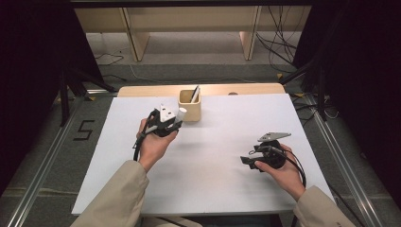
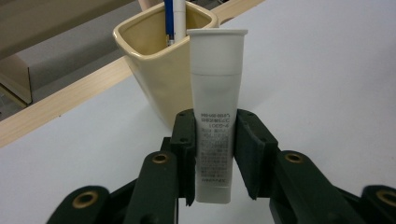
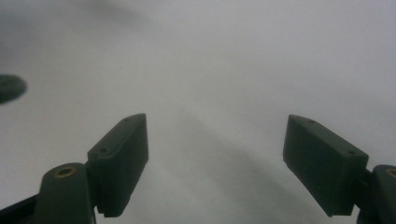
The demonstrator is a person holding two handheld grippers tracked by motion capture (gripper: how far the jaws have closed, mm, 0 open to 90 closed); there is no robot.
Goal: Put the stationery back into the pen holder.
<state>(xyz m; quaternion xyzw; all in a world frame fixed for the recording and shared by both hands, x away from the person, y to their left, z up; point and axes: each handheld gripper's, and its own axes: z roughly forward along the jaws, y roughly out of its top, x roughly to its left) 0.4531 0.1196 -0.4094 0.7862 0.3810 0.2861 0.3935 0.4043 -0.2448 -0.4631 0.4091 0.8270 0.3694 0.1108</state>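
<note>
Tube on its way to the cup

On the white table [image 1: 203,161], the cream cup [image 2: 159,60] already holds a pen [image 2: 170,18]. The left gripper [image 2: 212,154] is clamped on a white tube [image 2: 215,93], cap end just beside the cup's rim, so dropping it in appears left to do. The right gripper [image 3: 217,163] hovers well apart, jaws wide and empty.

obstacle: cream cup [image 1: 190,106] with pens just ahead | free: bare white table [image 1: 213,161] elsewhere

A wooden shelf [image 1: 189,23] stands behind the table [image 1: 213,179].
</note>
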